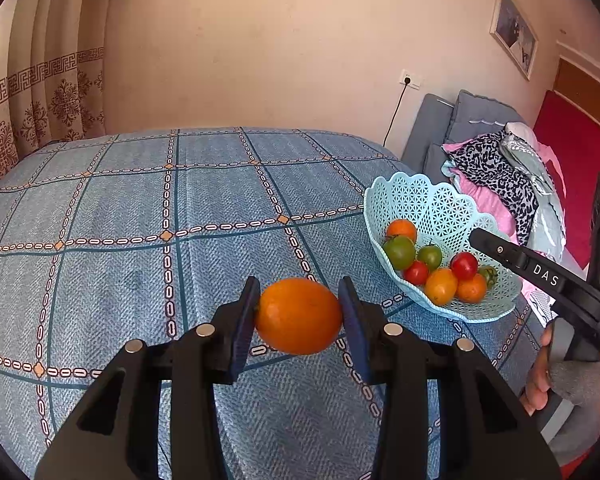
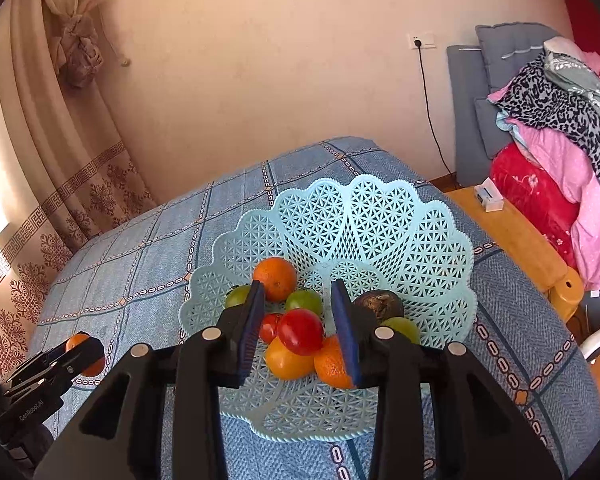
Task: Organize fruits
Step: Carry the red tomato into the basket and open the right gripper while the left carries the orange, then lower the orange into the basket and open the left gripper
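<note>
My left gripper (image 1: pixel 299 309) is shut on an orange (image 1: pixel 298 316), held just above the blue checked tablecloth (image 1: pixel 140 208). From the right wrist view the same orange (image 2: pixel 75 342) shows at the far left in the left gripper (image 2: pixel 85 354). A pale blue lattice basket (image 1: pixel 420 192) stands to the right with several oranges, red tomatoes and green tomatoes in it. My right gripper (image 2: pixel 298 304) hangs open over the basket (image 2: pixel 360 220), its jaws either side of a red tomato (image 2: pixel 300 330) lying below, without touching it. A dark brown fruit (image 2: pixel 380 304) lies by the right finger.
The table's right edge is close to the basket. A wooden stand (image 2: pixel 512 236) with a small white box (image 2: pixel 488 196) is beyond it, then piled clothes (image 2: pixel 560 120). A wall and curtain (image 1: pixel 40 112) lie behind the table. A hand (image 1: pixel 540 380) holds the right gripper.
</note>
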`<action>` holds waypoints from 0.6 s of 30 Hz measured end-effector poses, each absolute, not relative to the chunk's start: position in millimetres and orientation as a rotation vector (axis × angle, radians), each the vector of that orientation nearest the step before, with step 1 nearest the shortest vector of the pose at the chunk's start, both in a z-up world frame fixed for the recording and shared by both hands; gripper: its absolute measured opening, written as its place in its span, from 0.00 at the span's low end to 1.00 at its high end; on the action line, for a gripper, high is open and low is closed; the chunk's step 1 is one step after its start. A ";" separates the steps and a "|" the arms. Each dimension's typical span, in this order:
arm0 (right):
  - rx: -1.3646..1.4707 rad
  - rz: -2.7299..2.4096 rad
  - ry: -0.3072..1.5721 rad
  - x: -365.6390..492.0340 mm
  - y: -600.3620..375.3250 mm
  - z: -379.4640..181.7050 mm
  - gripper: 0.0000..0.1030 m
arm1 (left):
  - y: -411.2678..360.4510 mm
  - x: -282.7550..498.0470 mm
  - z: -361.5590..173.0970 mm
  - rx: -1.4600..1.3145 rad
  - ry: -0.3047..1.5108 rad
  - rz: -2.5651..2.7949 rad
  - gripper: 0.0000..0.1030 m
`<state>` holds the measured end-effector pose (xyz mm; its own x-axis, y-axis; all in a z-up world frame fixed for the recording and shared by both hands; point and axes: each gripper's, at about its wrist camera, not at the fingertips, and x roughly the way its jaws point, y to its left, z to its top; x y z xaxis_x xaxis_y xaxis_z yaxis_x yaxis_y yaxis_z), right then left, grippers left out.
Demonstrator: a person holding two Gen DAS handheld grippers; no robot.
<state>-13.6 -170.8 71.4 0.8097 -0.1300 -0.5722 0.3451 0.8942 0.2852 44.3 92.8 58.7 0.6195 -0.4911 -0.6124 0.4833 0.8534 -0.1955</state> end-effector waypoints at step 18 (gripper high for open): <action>0.322 -0.412 0.472 -64.0 -173.9 65.3 0.34 | 69.4 37.2 56.6 0.053 0.711 -0.571 0.40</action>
